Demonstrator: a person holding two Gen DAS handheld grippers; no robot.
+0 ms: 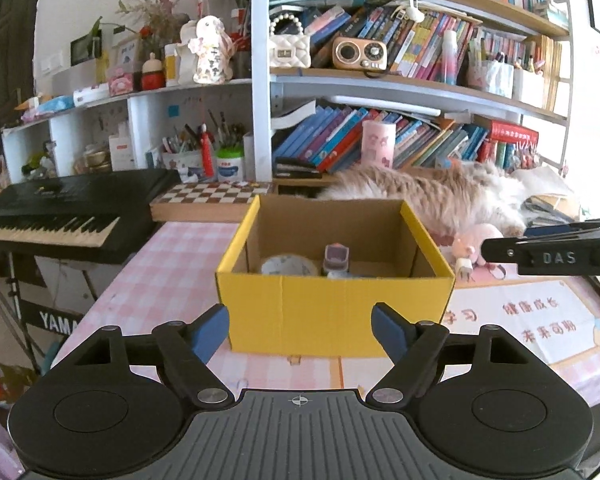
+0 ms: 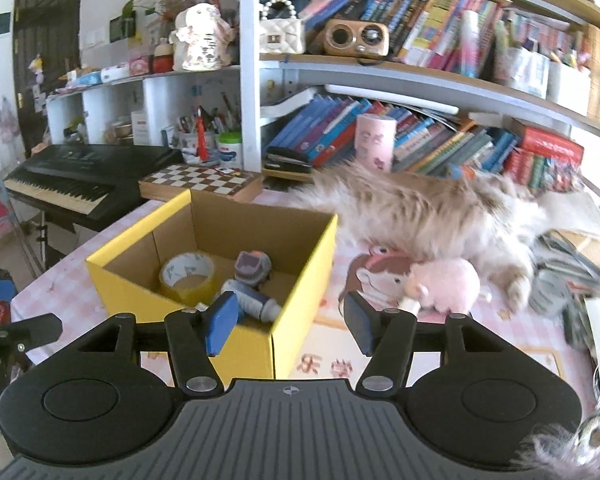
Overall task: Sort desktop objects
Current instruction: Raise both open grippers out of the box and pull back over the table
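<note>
A yellow cardboard box (image 1: 332, 312) stands open on the pink checked tablecloth (image 1: 160, 276). In it lie a roll of tape (image 2: 186, 272), a grey and purple toy (image 2: 252, 268) and a white and blue cylinder (image 2: 252, 302). My left gripper (image 1: 300, 326) is open in front of the box's near wall, with nothing between its blue pads. My right gripper (image 2: 290, 320) is open too, above the box's near right corner (image 2: 272, 332) and empty. A pink plush toy (image 2: 448, 284) lies on the table right of the box.
A fluffy cat (image 2: 440, 216) lies behind the plush toy, against the bookshelf (image 1: 380, 80). A chessboard case (image 1: 216, 196) and a black keyboard (image 1: 60, 216) sit at the back left. Stacked books (image 2: 572, 256) crowd the right edge. A black bar marked DAS (image 1: 552, 256) juts in from the right.
</note>
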